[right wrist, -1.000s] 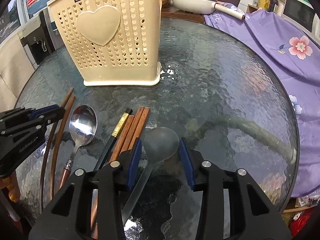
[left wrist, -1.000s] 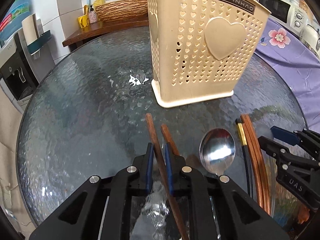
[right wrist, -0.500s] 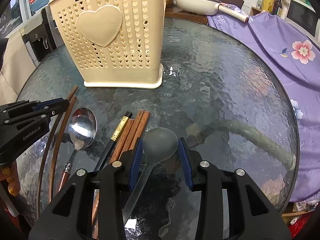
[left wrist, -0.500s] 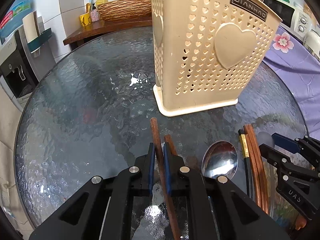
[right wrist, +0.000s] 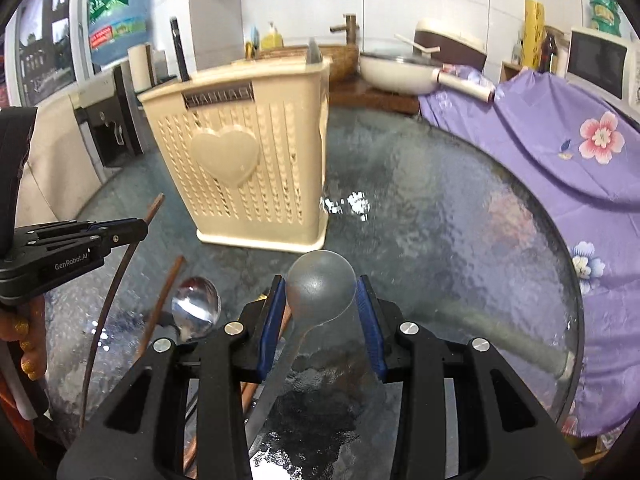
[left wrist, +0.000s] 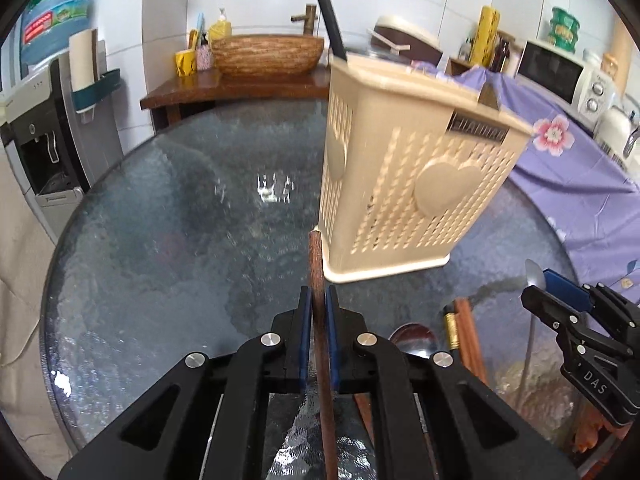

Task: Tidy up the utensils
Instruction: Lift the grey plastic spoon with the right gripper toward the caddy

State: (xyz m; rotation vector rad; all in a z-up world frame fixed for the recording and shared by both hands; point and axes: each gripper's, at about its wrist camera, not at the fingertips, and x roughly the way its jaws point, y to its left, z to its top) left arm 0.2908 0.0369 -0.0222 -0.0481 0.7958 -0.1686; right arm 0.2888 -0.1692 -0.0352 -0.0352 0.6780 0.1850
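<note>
My left gripper is shut on a brown wooden chopstick and holds it lifted above the glass table; it also shows in the right wrist view. My right gripper is shut on a grey metal spoon, raised off the table. The cream perforated utensil holder stands ahead of both, with a dark utensil sticking out of it. A second brown chopstick, a shiny spoon and a bundle of chopsticks lie on the glass.
A purple flowered cloth covers the right side. A white pan and a wicker basin sit on the wooden counter behind. A water dispenser stands at the left.
Both grippers have risen and tilted up. The left lifted one chopstick off the table, leaving its pair lying. The right closed on the grey spoon and lifted it.
</note>
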